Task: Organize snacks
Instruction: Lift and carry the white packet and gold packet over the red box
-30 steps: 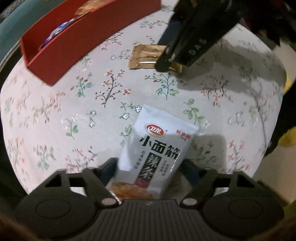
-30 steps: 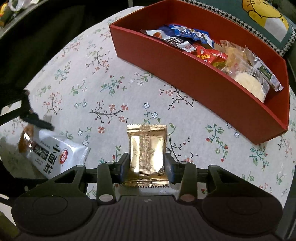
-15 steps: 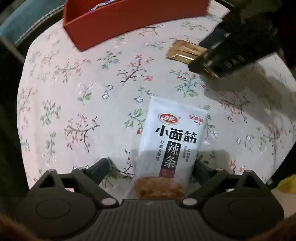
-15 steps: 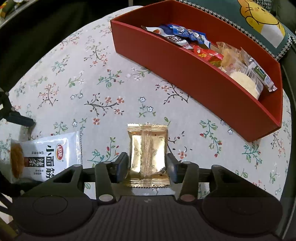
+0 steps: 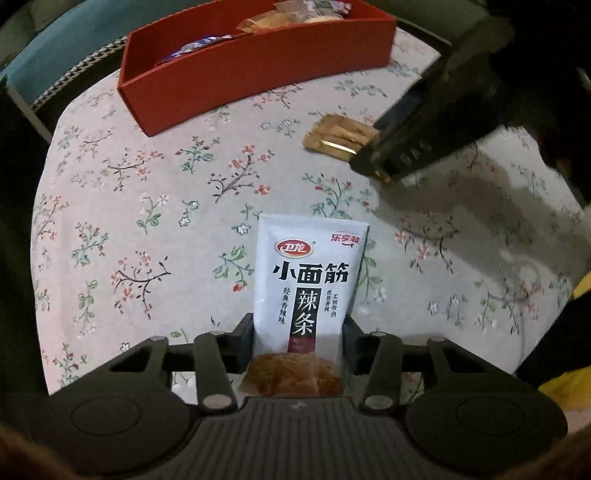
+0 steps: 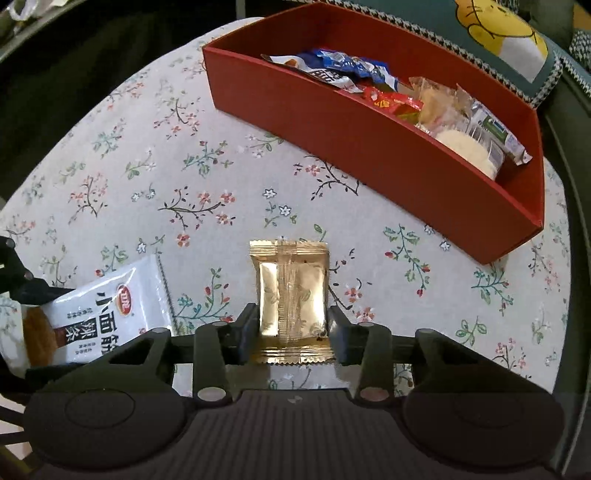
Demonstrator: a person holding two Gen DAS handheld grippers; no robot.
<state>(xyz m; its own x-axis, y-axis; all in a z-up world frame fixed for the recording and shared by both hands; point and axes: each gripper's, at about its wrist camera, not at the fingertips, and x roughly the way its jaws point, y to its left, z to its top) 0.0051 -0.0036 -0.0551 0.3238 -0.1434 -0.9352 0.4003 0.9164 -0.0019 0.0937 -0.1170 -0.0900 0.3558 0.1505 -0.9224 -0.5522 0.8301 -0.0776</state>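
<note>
Floral tablecloth (image 6: 207, 158) w/ red box (image 6: 369, 147) at far edge; both grippers clamping packets

Left gripper (image 5: 298, 341) clamps the lower part of a white spicy-strip snack packet (image 5: 308, 291), both fingers pressed against its sides; packet stands upright, printed face to the camera. Floral tablecloth (image 5: 155, 206) underneath. Right gripper (image 5: 373, 162) at upper right, dark and blurred, gripping a gold foil packet (image 5: 338, 137); how its fingers sit is unclear. Red box (image 5: 258, 70) at the top holds several wrapped snacks (image 5: 258, 24), well apart from both packets.
</note>
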